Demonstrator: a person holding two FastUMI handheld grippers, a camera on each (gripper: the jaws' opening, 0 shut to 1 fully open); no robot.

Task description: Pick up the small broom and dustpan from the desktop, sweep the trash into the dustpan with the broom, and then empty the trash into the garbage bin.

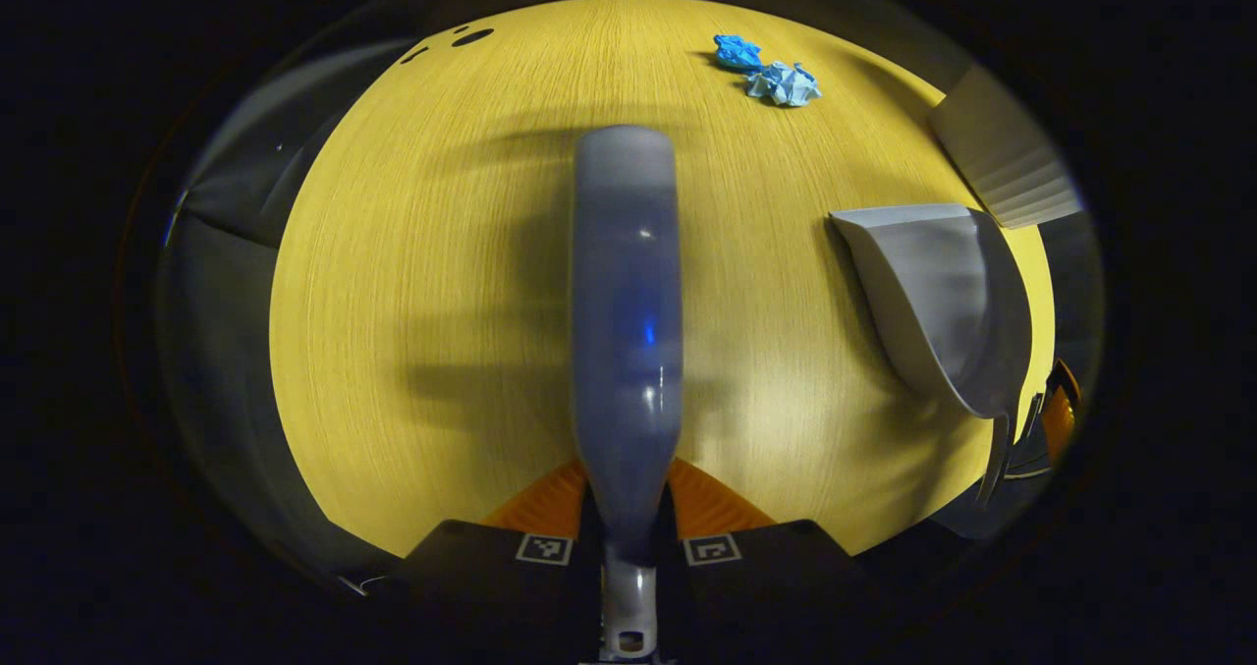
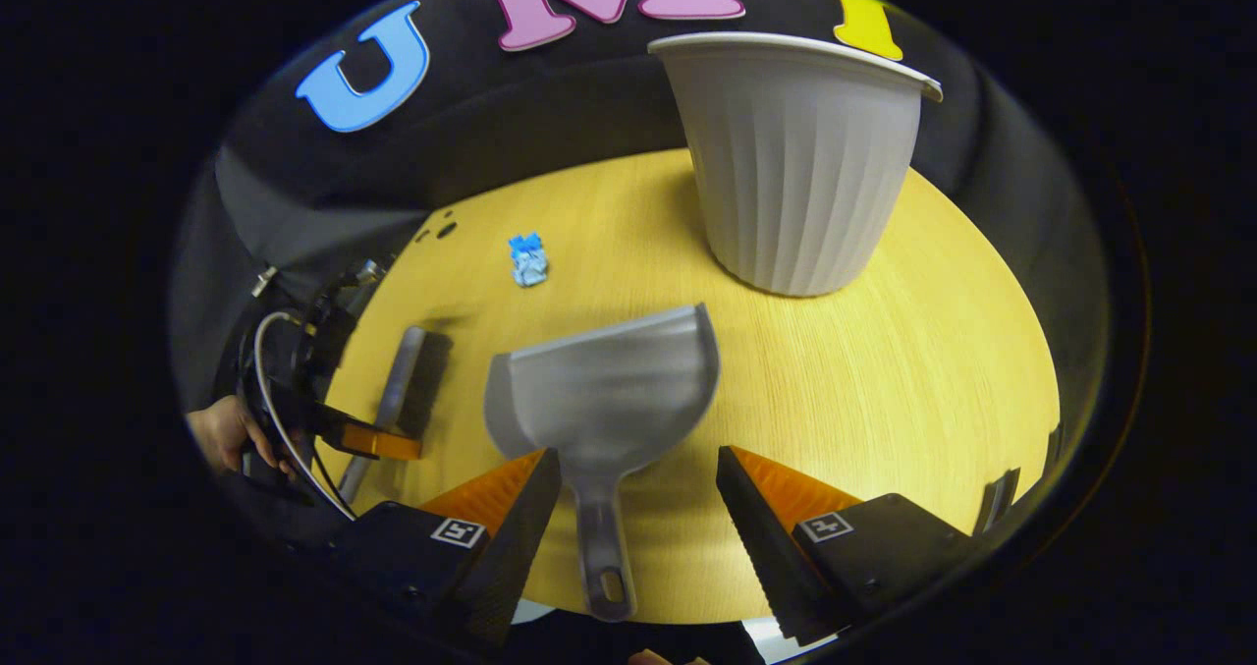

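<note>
The broom (image 1: 627, 331) lies flat on the table (image 1: 432, 252), its long axis running straight away from the left gripper (image 1: 628, 508): head at the far end, handle tip with its hanging hole nearest the camera. In the left gripper view the jaws stand tight against either side of the narrow handle, gripping it by the look of things.

The dustpan (image 2: 604, 390) rests on the table nearer the right gripper (image 2: 633, 508), mouth toward the far side and the garbage bin (image 2: 791, 164), handle pointing back between the jaws, which stand open and well clear of it on both sides.

The crumpled blue trash (image 1: 771, 71) sits at the far side of the table, apart from both tools.

The likely trouble, as a judgement: the broom is held low on a smooth, tapering handle, so the head could droop or twist once lifted (a long lever on a small grip). The dustpan handle sits off-centre, toward the jaw at the left of the right gripper view, so closing could nudge the pan askew instead of pinching it squarely.
</note>
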